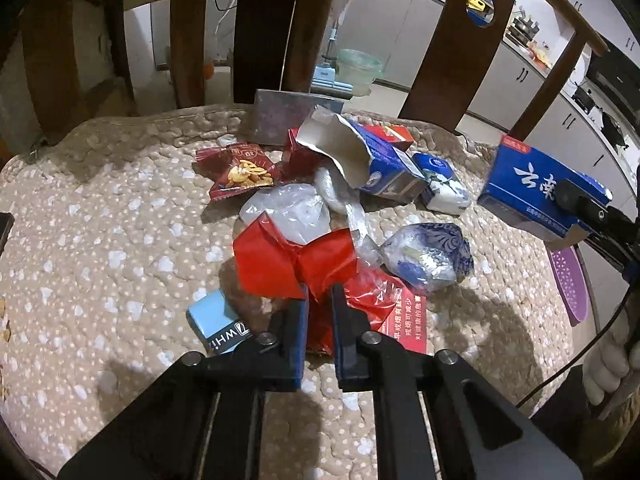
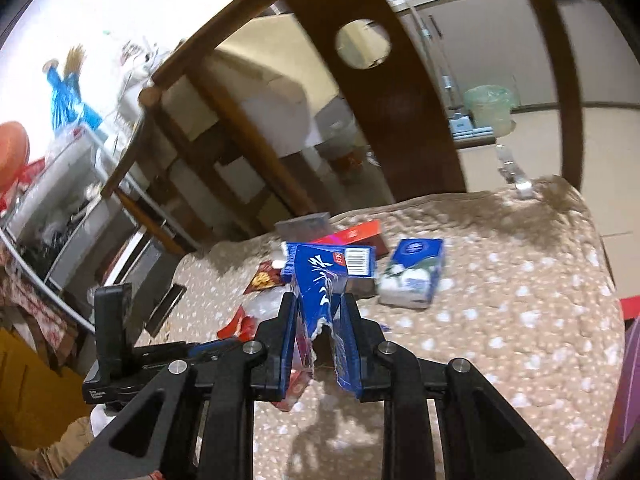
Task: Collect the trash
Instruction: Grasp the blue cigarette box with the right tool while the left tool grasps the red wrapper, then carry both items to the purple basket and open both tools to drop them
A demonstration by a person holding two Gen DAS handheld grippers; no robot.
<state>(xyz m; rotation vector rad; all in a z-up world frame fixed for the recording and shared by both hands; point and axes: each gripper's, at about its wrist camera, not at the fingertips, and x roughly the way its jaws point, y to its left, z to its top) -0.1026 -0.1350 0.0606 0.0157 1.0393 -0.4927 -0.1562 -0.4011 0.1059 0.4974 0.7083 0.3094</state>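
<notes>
Pinching red wrapper [image 1: 296,268] — left hand-held gripper [image 1: 320,300], right hand-held gripper [image 2: 318,320] clamping blue carton [image 2: 324,280]

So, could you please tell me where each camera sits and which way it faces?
Left wrist: on the left gripper, looking down at trash on the cushion; fingers pinch a red wrapper, right gripper at the edge.
Right wrist: on the right gripper, facing the chair back; fingers clamp a blue box.
Shared: that blue box, the cushion.
</notes>
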